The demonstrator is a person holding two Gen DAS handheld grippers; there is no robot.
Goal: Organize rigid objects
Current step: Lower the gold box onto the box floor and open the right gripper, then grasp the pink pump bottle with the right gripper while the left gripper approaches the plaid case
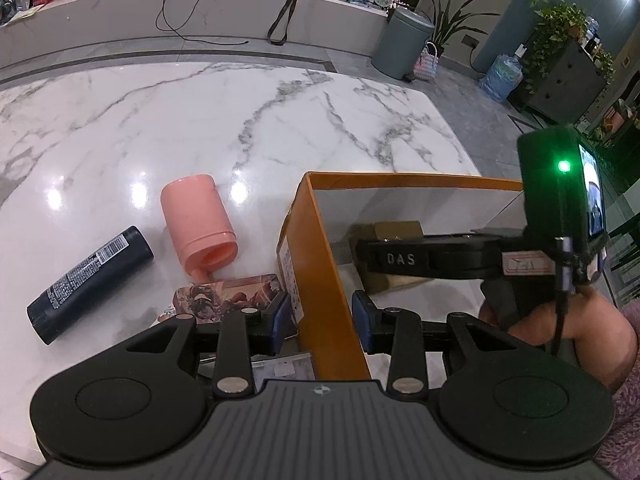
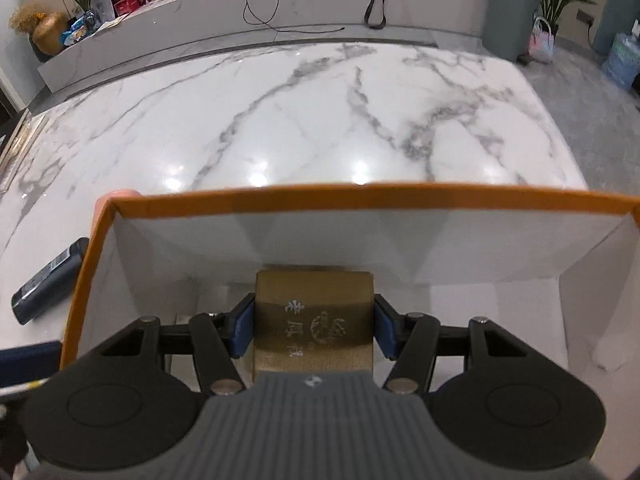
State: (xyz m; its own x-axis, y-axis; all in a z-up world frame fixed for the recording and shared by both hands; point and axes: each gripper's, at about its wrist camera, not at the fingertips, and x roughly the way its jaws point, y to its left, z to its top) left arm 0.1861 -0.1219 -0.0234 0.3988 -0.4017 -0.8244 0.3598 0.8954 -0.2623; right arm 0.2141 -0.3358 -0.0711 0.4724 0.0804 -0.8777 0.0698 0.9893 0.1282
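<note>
An orange-rimmed white cardboard box [image 1: 316, 248] [image 2: 360, 194] stands on the marble table. My left gripper [image 1: 322, 322] straddles its left wall, one pad on each side, gripping it. My right gripper [image 2: 314, 328] is inside the box, shut on a gold box with Chinese characters [image 2: 314, 320], which also shows in the left wrist view [image 1: 396, 232]. On the table left of the box lie a pink bottle [image 1: 198, 224], a dark blue bottle [image 1: 88, 284] [image 2: 48, 280] and a flat illustrated tin [image 1: 228, 294].
The marble table [image 1: 240, 120] [image 2: 320, 112] stretches beyond the box. Behind it run a low marble ledge with cables and clutter [image 1: 180, 12], a grey bin [image 1: 402, 44] and plants [image 1: 560, 32].
</note>
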